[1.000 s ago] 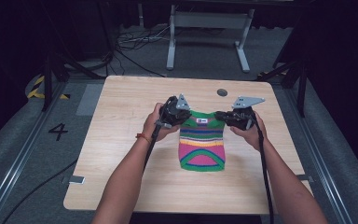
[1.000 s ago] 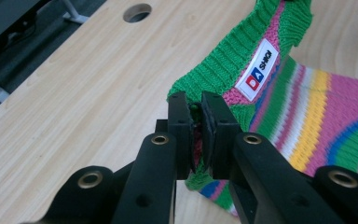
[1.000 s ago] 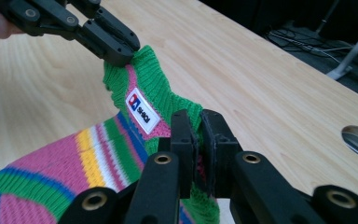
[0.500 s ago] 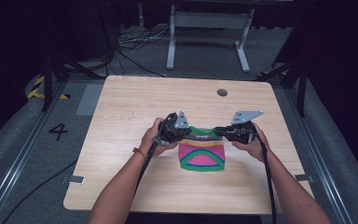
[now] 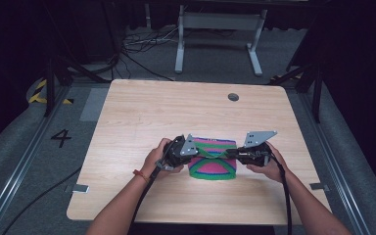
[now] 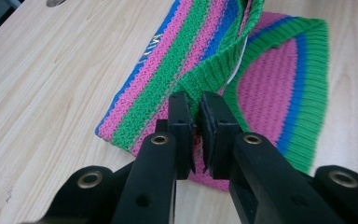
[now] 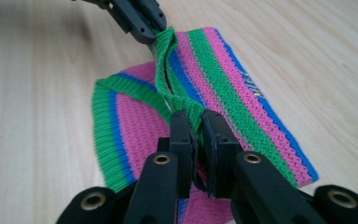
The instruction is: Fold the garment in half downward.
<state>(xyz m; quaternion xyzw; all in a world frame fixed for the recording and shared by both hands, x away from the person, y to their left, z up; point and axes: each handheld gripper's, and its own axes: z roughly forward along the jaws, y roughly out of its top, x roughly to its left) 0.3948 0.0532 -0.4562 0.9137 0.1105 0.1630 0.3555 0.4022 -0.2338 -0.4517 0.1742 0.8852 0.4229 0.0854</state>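
Folding the knit, both grippers clamped on its far edge

L gripper (image 5: 196,151) at centre-left of frame and R gripper (image 5: 231,152) at centre-right are each pinched shut on the green ribbed hem of the striped pink, green and blue knitted garment (image 5: 214,169). It lies on the light wooden table (image 5: 142,112) w/ its long axis running L–R between them; the lifted edge likely comes toward the bottom of frame next.

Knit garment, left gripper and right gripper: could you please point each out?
Knit garment (image 5: 214,169), high view, pink lower panel.
Left gripper (image 6: 197,109), left gripper view, between its fingertips.
Right gripper (image 7: 199,126), right gripper view, between its fingertips.
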